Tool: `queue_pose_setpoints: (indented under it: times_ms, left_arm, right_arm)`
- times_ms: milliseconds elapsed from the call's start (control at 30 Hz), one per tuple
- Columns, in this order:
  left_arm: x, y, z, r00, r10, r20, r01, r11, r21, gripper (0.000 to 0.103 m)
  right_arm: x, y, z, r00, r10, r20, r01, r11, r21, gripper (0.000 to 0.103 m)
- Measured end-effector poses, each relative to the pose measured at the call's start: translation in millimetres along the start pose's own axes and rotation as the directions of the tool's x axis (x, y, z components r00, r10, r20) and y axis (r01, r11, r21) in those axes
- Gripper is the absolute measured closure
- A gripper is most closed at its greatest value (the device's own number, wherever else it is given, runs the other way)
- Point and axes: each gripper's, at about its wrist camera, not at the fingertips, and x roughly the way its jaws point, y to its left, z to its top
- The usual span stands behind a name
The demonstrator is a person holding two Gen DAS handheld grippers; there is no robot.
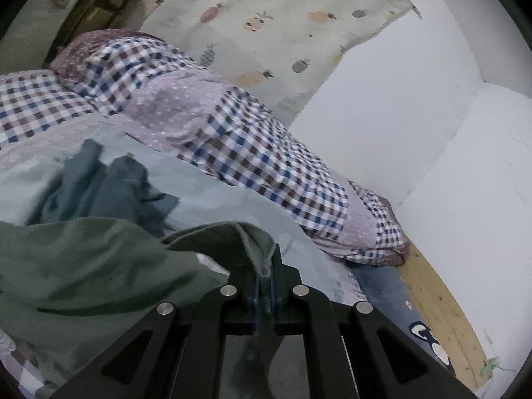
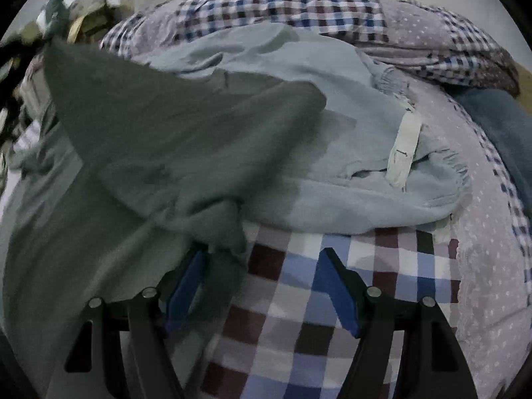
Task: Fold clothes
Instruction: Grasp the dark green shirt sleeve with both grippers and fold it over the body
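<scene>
Grey-green soft cotton garment [image 2: 186, 139] lies crumpled on the checked bed quilt [image 2: 332, 299], its long axis unclear. Left gripper [image 1: 265, 274] fingers pinch its edge; right gripper [image 2: 262, 259] fingers spread apart.

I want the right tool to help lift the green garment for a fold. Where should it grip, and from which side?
Probably the bunched corner of the green garment, just ahead of the open right tool. Come in low from the near side, over the checked bedding: the corner is gathered thick there, and its edge already lies by one pad. The left tool pinches another edge.
</scene>
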Motion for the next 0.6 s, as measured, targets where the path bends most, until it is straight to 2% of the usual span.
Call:
queue_pose_setpoints:
  times_ms: [100, 133, 200, 233, 333, 433, 500, 533, 600]
  left_arm:
    - [0.5, 21.3, -6.2, 0.999, 0.045, -0.014, -0.045, 0.999, -0.011, 0.100]
    - [1.7, 27.2, -8.9, 0.998, 0.057, -0.023, -0.057, 0.998, -0.014, 0.100]
    - [4.0, 38.3, -15.3, 0.996, 0.072, -0.044, -0.072, 0.997, -0.019, 0.100]
    - [4.5, 42.8, -18.7, 0.996, 0.077, -0.051, -0.079, 0.997, -0.020, 0.100]
    - [3.8, 55.8, -29.5, 0.993, 0.091, -0.070, -0.093, 0.995, -0.026, 0.100]
    - [2.3, 70.3, -41.5, 0.987, 0.134, -0.090, -0.136, 0.990, -0.025, 0.100]
    - [2.3, 81.0, -49.7, 0.978, 0.174, -0.115, -0.178, 0.984, -0.025, 0.100]
    - [2.0, 86.0, -53.8, 0.971, 0.202, -0.129, -0.206, 0.978, -0.017, 0.100]
    - [-1.4, 89.7, -59.3, 0.962, 0.236, -0.141, -0.238, 0.971, -0.002, 0.099]
  right_arm:
    - [2.4, 5.7, 4.6, 1.000, 0.002, 0.018, -0.001, 1.000, -0.013, 0.030]
    - [5.3, 8.4, 5.6, 1.000, 0.007, 0.016, -0.007, 1.000, -0.022, 0.037]
    - [10.3, 11.6, 6.6, 1.000, 0.011, 0.005, -0.010, 0.999, -0.031, 0.075]
    - [12.0, 10.8, 5.7, 1.000, 0.003, -0.008, -0.003, 1.000, -0.023, 0.099]
    - [5.8, 1.9, -0.7, 1.000, -0.002, -0.004, 0.002, 0.999, 0.032, 0.099]
    - [1.6, -5.7, -10.9, 0.998, -0.029, -0.052, 0.033, 0.997, 0.071, 0.099]
    - [-1.4, -12.4, -18.4, 0.993, -0.066, -0.102, 0.076, 0.992, 0.098, 0.099]
    - [-6.8, -16.9, -23.2, 0.989, -0.084, -0.126, 0.098, 0.989, 0.114, 0.095]
    - [-26.6, -22.6, -34.4, 0.987, -0.089, -0.138, 0.109, 0.983, 0.149, 0.094]
